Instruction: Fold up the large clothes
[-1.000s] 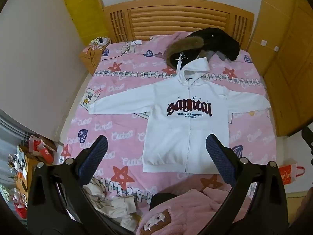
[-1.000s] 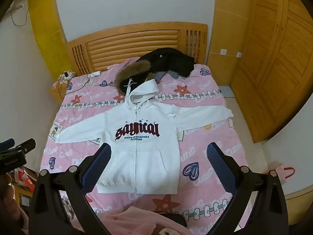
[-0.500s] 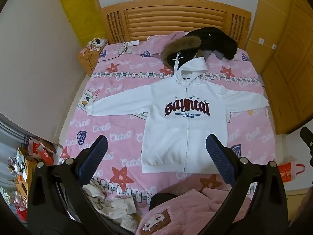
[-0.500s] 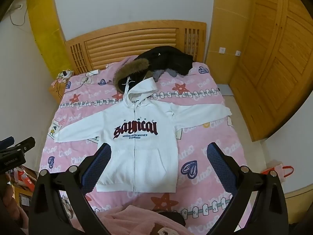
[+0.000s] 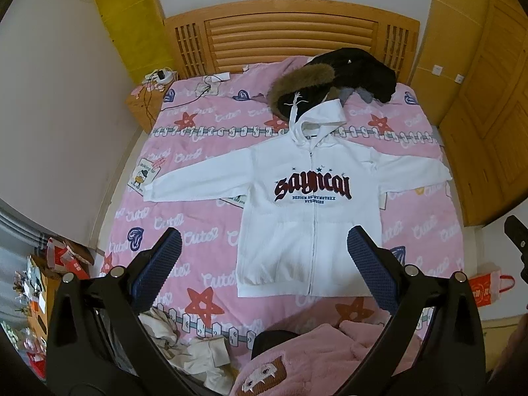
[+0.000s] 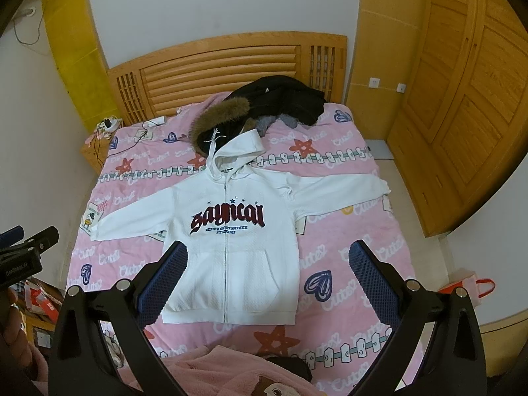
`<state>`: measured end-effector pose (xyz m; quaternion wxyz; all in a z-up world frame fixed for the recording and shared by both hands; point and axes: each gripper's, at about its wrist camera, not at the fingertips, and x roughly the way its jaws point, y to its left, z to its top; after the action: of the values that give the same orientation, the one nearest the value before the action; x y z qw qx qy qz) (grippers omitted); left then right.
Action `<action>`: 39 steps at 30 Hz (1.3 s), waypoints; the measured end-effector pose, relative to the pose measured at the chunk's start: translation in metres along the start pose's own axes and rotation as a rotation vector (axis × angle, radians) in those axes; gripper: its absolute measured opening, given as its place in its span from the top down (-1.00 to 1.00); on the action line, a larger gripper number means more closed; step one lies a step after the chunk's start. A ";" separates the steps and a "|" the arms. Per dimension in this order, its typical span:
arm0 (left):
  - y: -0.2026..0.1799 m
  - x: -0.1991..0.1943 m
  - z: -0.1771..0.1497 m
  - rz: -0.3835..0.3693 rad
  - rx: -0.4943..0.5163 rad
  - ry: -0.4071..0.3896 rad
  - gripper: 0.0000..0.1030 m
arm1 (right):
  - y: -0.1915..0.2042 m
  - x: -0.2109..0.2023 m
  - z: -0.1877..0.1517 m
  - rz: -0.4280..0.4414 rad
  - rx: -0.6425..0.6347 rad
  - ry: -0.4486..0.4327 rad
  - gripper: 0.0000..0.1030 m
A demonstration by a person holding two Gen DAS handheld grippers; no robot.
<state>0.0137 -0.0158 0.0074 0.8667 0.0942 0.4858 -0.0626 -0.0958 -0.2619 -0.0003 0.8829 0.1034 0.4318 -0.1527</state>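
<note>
Evidently ready for folding, the white zip hoodie (image 5: 310, 217) lies flat, sleeves outspread, on the pink bedspread (image 5: 184, 231); left gripper (image 5: 264, 257) and right gripper (image 6: 269, 270) hover wide, empty, probably high above it.

Both wrist views look down from above the foot of the pink patterned bed (image 5: 204, 151) toward its slatted wooden headboard (image 6: 227, 66), sharing it; the left view sits further left.
</note>
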 end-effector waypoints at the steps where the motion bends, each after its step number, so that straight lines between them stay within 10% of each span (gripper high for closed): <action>1: 0.000 0.001 0.001 -0.001 0.002 0.001 -0.90 | 0.000 0.000 0.001 -0.001 -0.001 0.000 -0.86; 39: -0.046 0.022 0.015 0.024 -0.064 0.026 -0.90 | -0.067 0.057 0.015 0.030 -0.067 0.084 -0.86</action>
<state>0.0279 -0.0643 -0.0082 0.8636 0.0728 0.4977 -0.0354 -0.0756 -0.3397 -0.0402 0.8691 0.0867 0.4719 -0.1203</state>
